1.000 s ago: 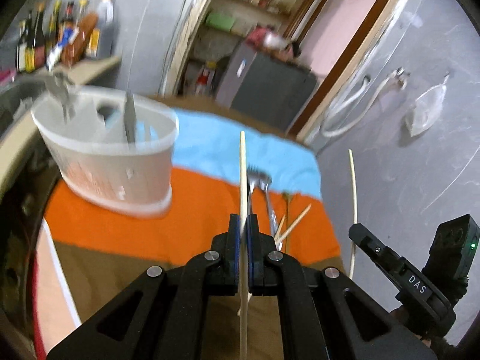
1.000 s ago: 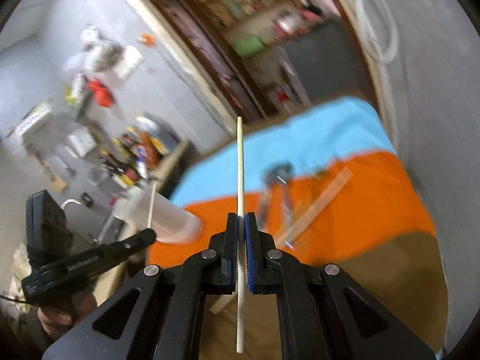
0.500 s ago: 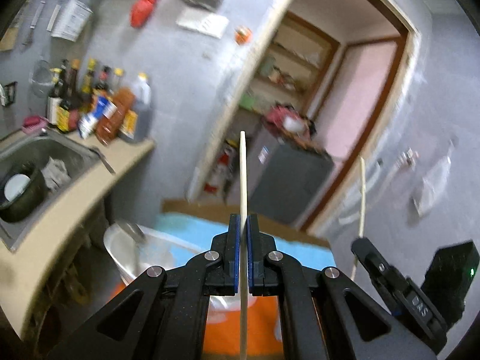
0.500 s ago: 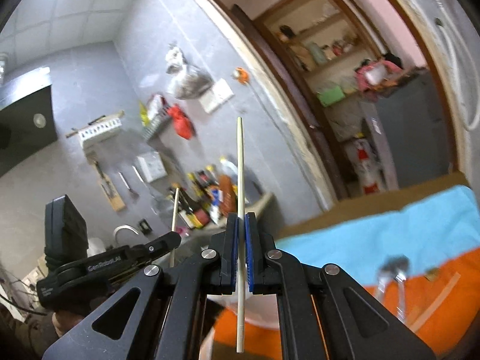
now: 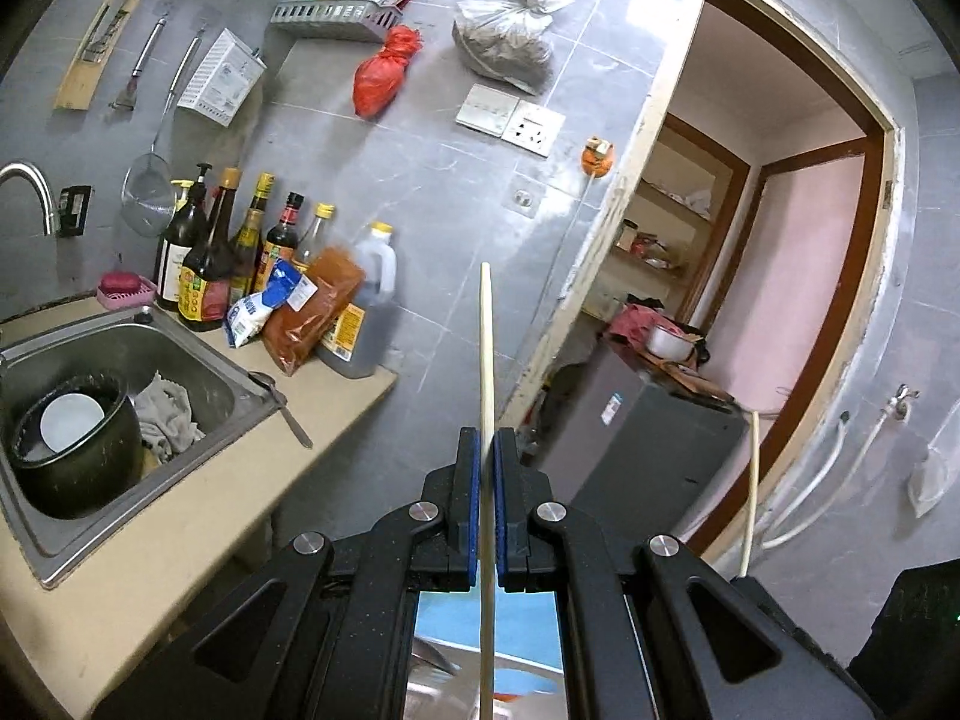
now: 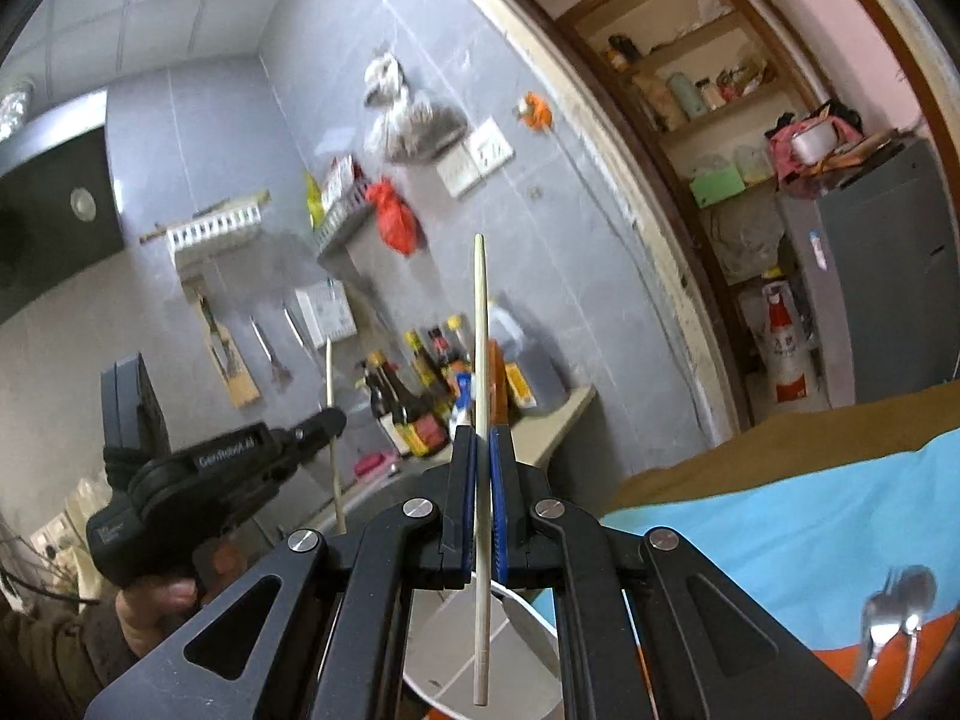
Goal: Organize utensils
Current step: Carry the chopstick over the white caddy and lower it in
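Grey kitchen wall tiles fill the back. Left tool (image 5: pixel 486 462) pinches one chopstick (image 5: pixel 485 354) tight, pointing up. Right tool (image 6: pixel 483 456) pinches another chopstick (image 6: pixel 480 324) tight, just above the white tub (image 6: pixel 456 654) on the worktop.

Both grippers are matte black with triangular cut-outs, silver round screws and blue-padded fingers (image 5: pixel 470 516). The left gripper (image 6: pixel 324 420) bears white lettering; a bare-skinned hand (image 6: pixel 159 606) shows a dark sleeve.
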The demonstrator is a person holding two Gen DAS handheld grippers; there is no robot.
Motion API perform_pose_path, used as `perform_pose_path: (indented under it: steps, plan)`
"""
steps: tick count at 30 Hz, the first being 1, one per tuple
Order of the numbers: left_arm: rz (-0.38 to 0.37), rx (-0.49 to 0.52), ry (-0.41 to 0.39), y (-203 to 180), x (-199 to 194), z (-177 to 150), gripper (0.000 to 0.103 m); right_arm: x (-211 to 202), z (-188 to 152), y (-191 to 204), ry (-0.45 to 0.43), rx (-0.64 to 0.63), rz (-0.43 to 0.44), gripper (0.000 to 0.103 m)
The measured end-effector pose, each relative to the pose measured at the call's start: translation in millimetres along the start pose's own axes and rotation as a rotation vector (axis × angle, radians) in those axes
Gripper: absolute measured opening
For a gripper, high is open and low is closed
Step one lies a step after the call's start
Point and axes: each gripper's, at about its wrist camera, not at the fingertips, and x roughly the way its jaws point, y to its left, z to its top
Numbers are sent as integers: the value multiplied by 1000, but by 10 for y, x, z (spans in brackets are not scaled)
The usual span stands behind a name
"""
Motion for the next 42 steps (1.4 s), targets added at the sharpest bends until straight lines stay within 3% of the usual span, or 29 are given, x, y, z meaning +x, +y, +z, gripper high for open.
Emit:
perform_pose_path:
  steps: [12, 20, 42]
  plan:
    - [52, 117, -84, 4, -2, -452, 2, 137, -372, -72, 56, -83, 18, 3]
    - [50, 182, -93, -77, -7, -646, 2, 166, -471, -91, 87, -94, 6, 4]
    - [69, 206, -88, -38, -169, -715, 2, 160, -497, -65, 117, -109, -21, 7]
